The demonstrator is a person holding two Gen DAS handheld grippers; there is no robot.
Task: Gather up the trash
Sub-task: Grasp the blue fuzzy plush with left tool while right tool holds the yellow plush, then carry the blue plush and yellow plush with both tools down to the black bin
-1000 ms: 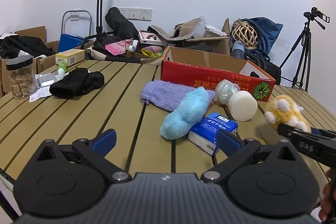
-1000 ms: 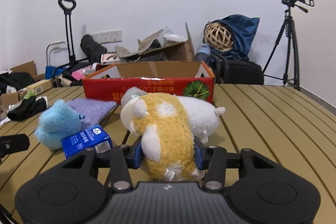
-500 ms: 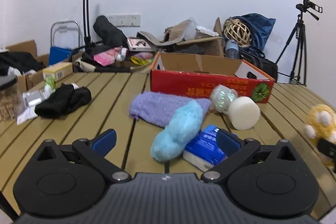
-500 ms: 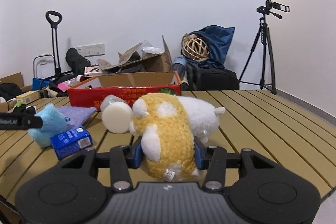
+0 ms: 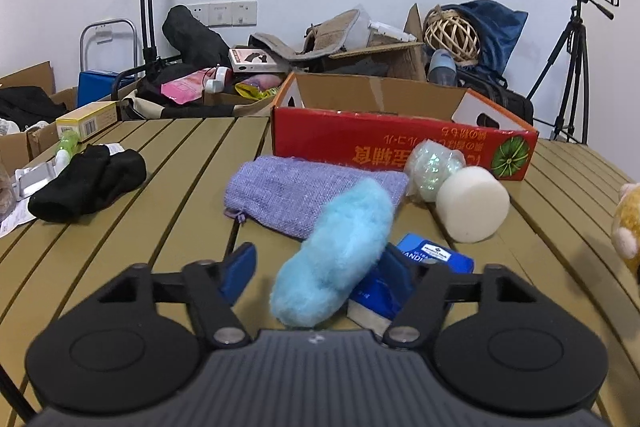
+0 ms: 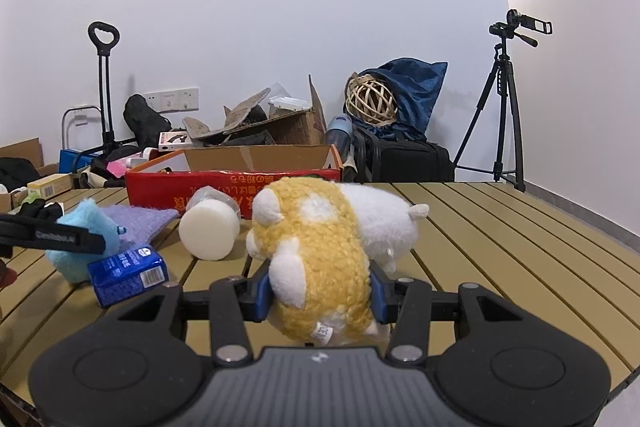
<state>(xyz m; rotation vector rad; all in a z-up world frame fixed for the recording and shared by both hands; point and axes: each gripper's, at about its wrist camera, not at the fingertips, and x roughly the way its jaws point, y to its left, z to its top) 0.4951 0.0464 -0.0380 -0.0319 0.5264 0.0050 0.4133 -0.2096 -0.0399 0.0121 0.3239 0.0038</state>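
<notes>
**Blue fluff between the left jaws, plush hamster clamped in the right**

Left wrist view: the left gripper sits low over the slatted table, and its jaws have just been closing. The light-blue fluffy toy lies between them, running toward 1 o'clock, with the blue tissue pack against the right finger. The left pad stands clear of the fluff, so the toy is bracketed, not yet pinched. Beyond it at 12 o'clock lies the purple knit pouch, and behind that the red cardboard box. At 2 o'clock a white foam cylinder touches a glittery ball. Black cloth lies at 10 o'clock.

Right wrist view: the right gripper is clenched on the yellow-and-white plush hamster, blue pads pressed into both flanks. At 10 o'clock are the foam cylinder, tissue pack and blue toy, with one black finger of the left gripper across the toy.
</notes>
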